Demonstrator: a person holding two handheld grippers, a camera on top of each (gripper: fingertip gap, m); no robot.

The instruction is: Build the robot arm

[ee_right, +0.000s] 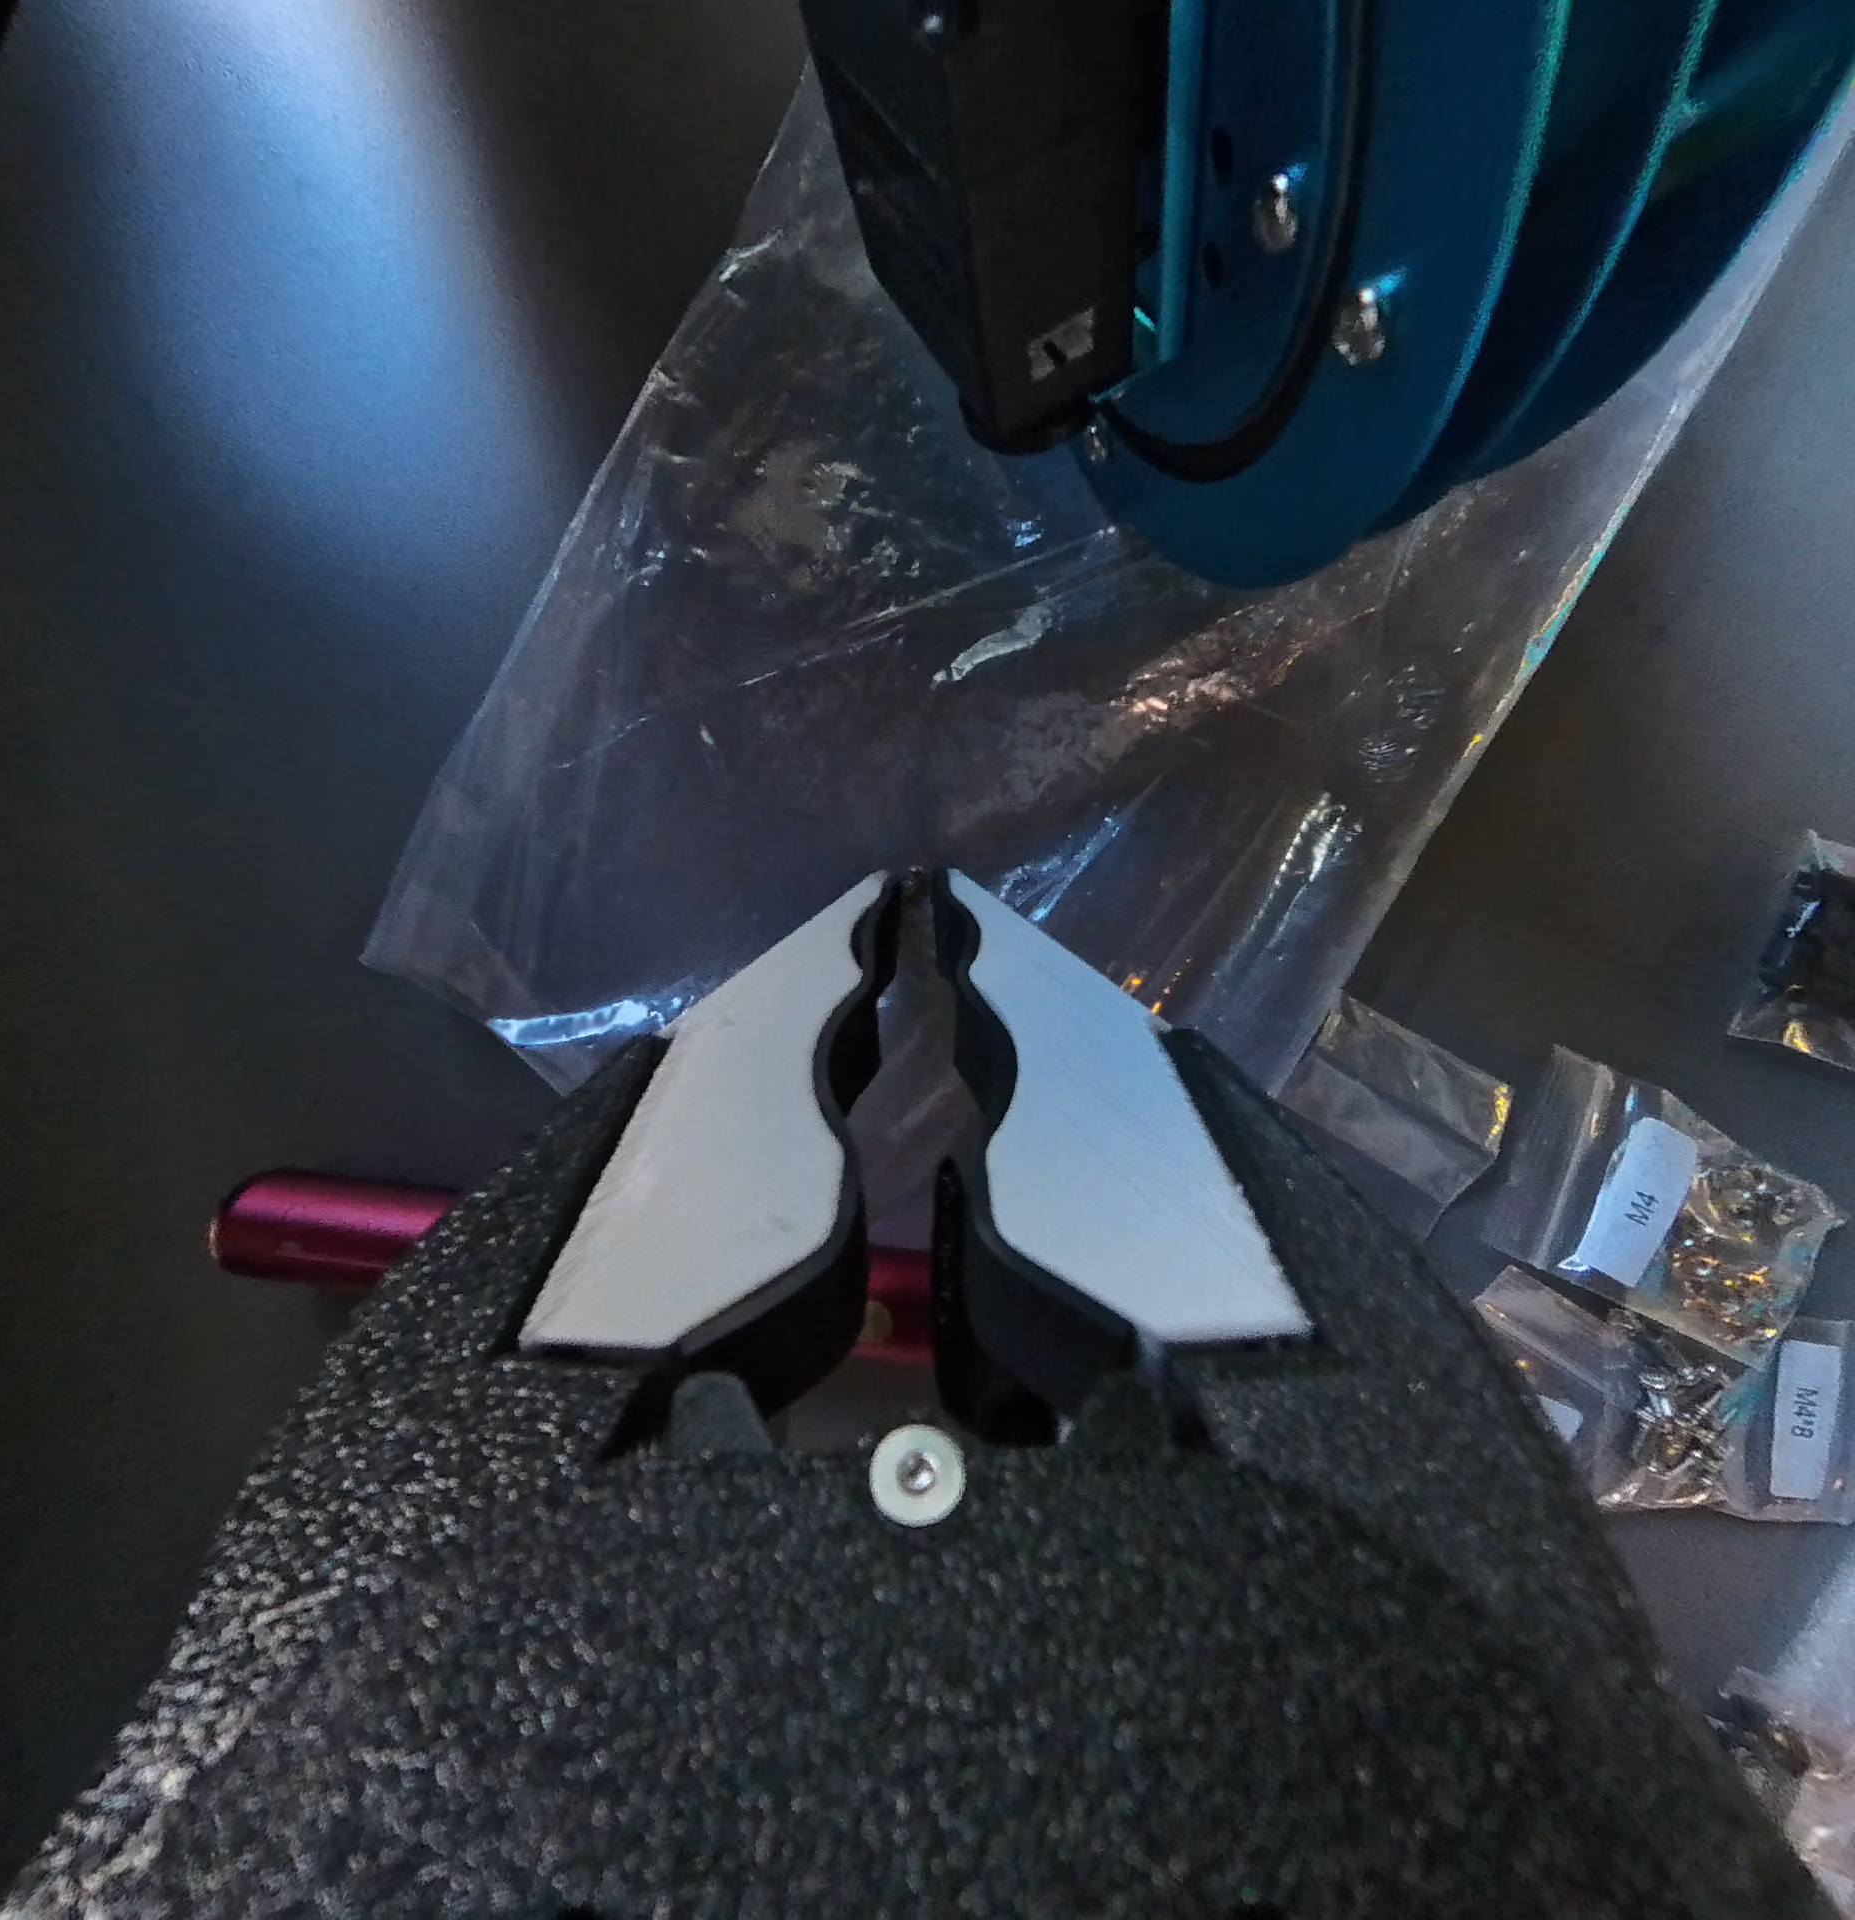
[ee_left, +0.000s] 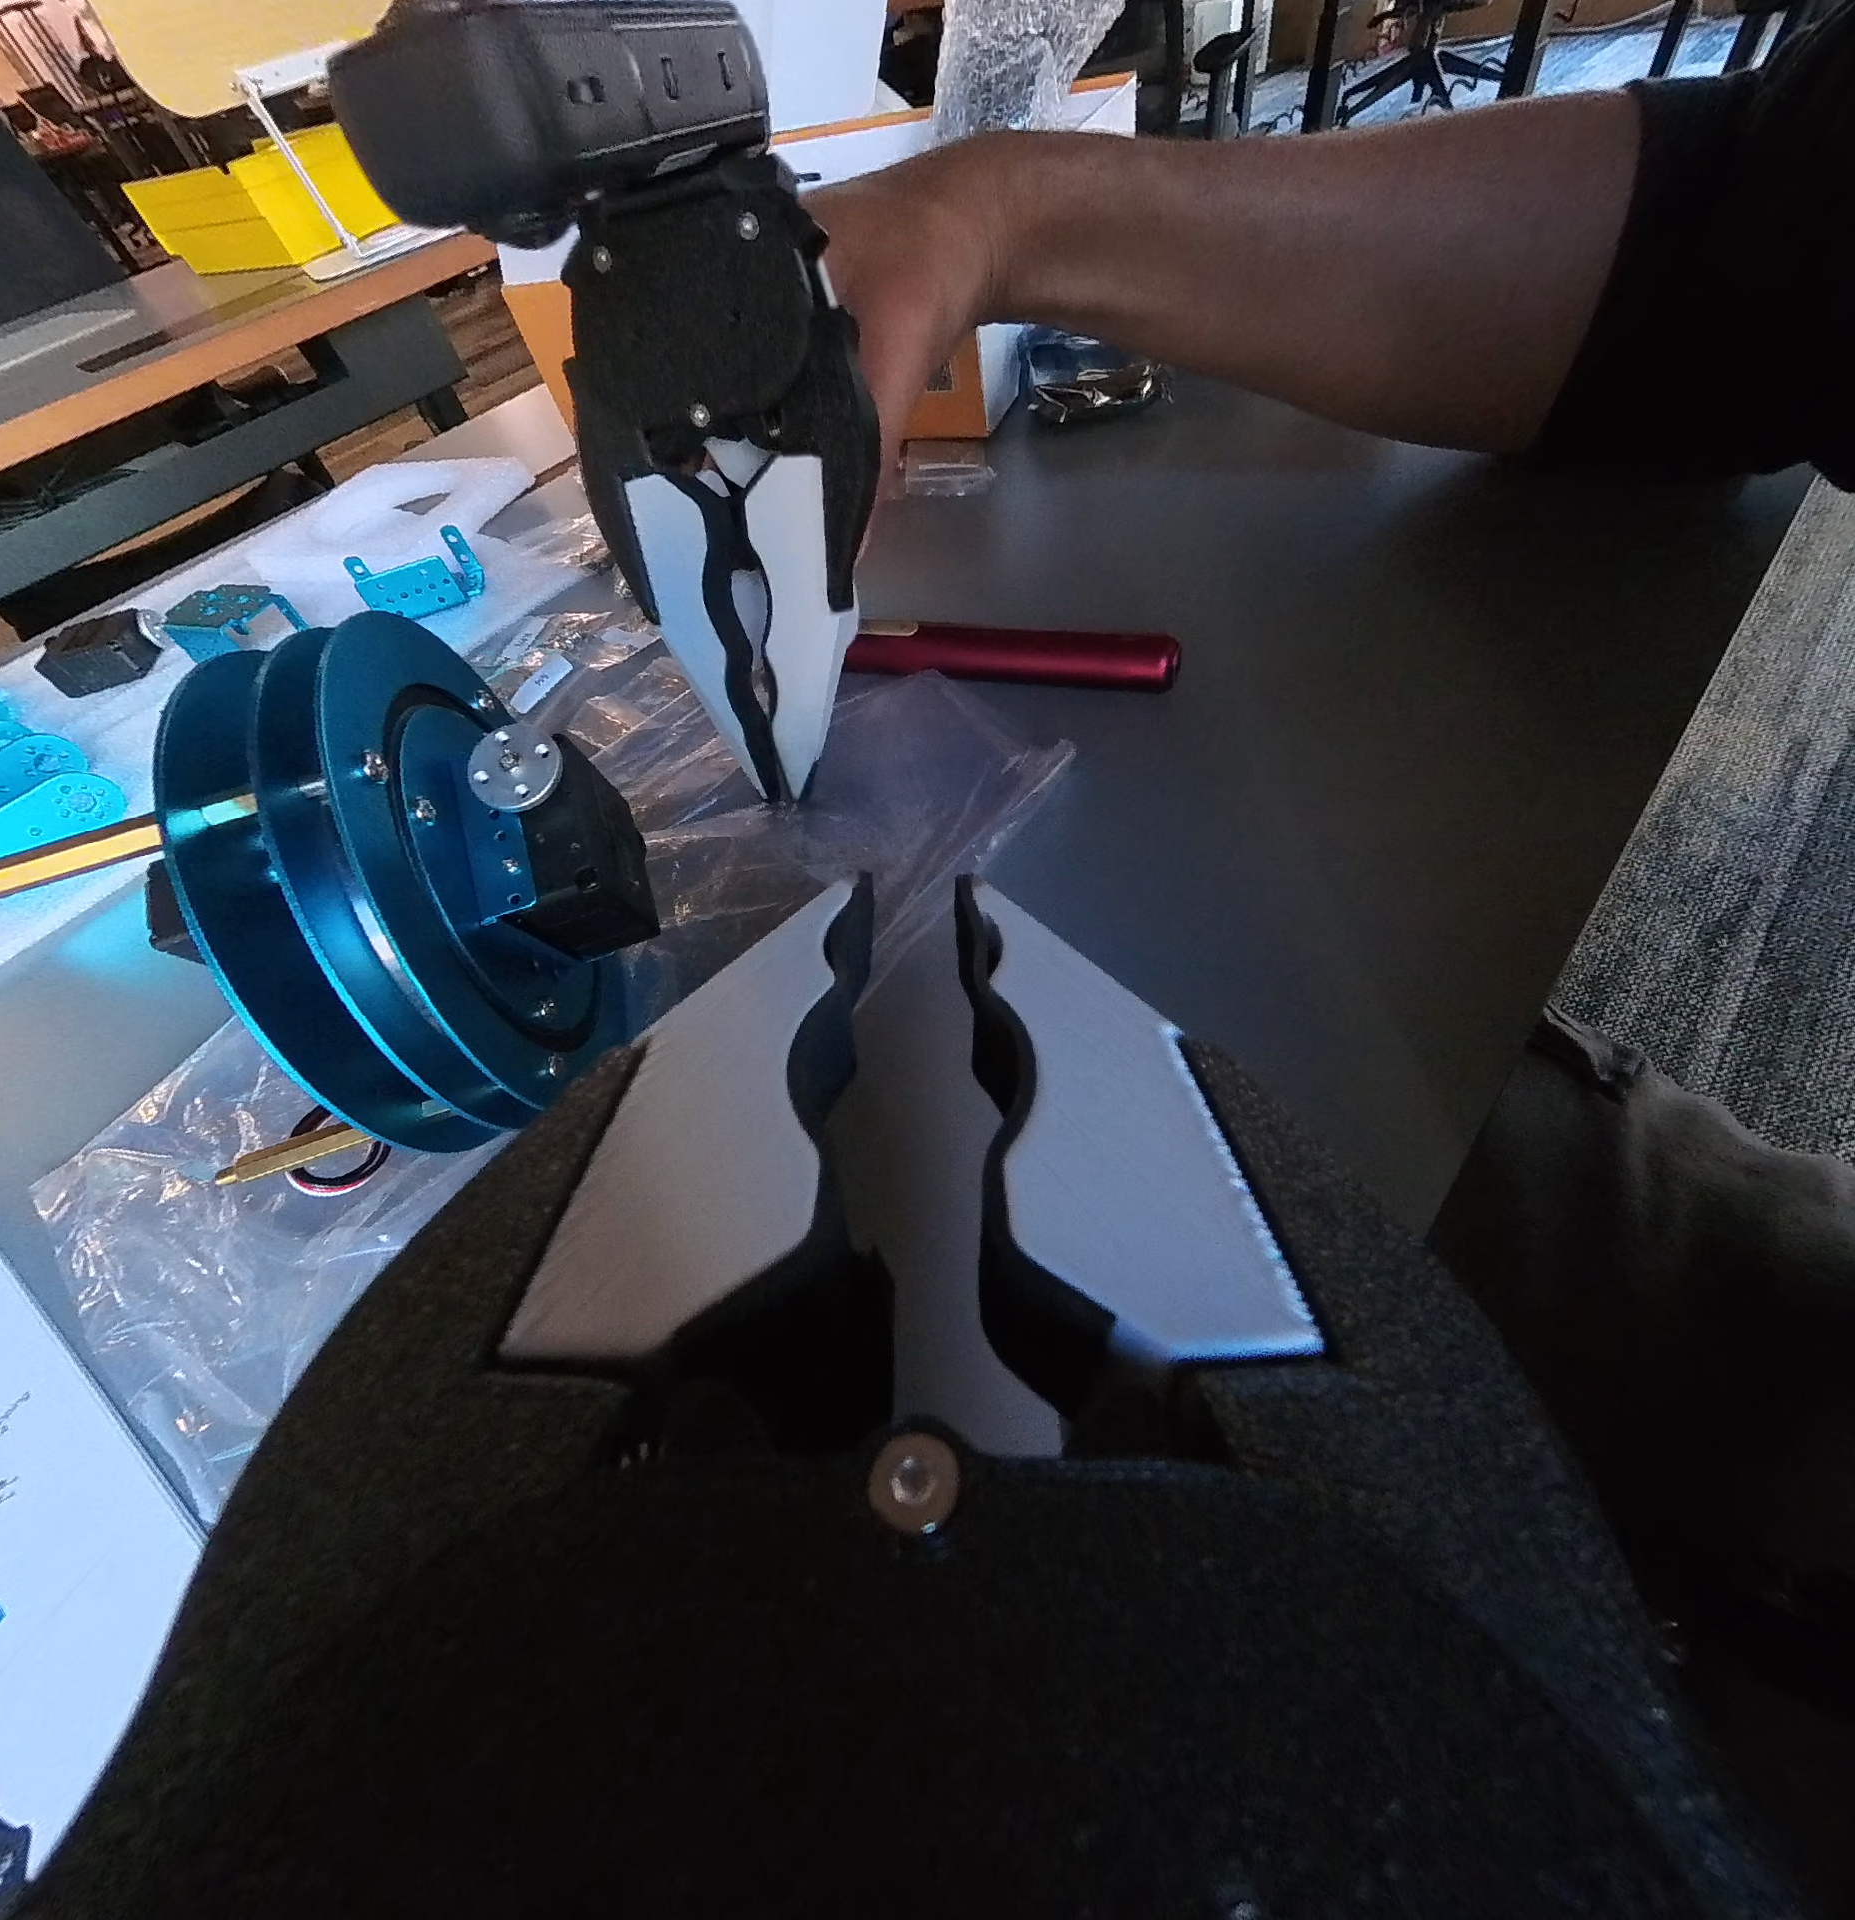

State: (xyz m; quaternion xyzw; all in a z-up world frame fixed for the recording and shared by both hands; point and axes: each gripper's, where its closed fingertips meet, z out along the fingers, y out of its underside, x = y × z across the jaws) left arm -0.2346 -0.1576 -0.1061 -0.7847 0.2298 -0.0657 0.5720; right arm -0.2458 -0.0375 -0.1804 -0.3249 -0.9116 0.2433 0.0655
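A clear plastic bag (ee_left: 933,758) lies flat on the dark table (ee_left: 1318,831). My right gripper (ee_left: 788,795) comes down from above, held by a person's hand, with its tips closed on the bag's film; its own view shows the tips (ee_right: 915,878) nearly together on the bag (ee_right: 757,644). My left gripper (ee_left: 912,888) is open and empty, just short of the bag's near edge. A blue round disc assembly with a black servo (ee_left: 383,883) stands on edge left of both grippers, partly on the bag; it also shows in the right wrist view (ee_right: 1422,312).
A red metal cylinder (ee_left: 1016,660) lies behind the bag and shows under the right gripper (ee_right: 320,1236). Small bags of screws (ee_right: 1671,1236) lie to the right. Blue brackets (ee_left: 424,582), white foam and an orange box (ee_left: 944,384) sit farther back. The table edge and carpet (ee_left: 1733,831) are on the right. The gap from one gripper's tips to the other's is roughly 15 cm.
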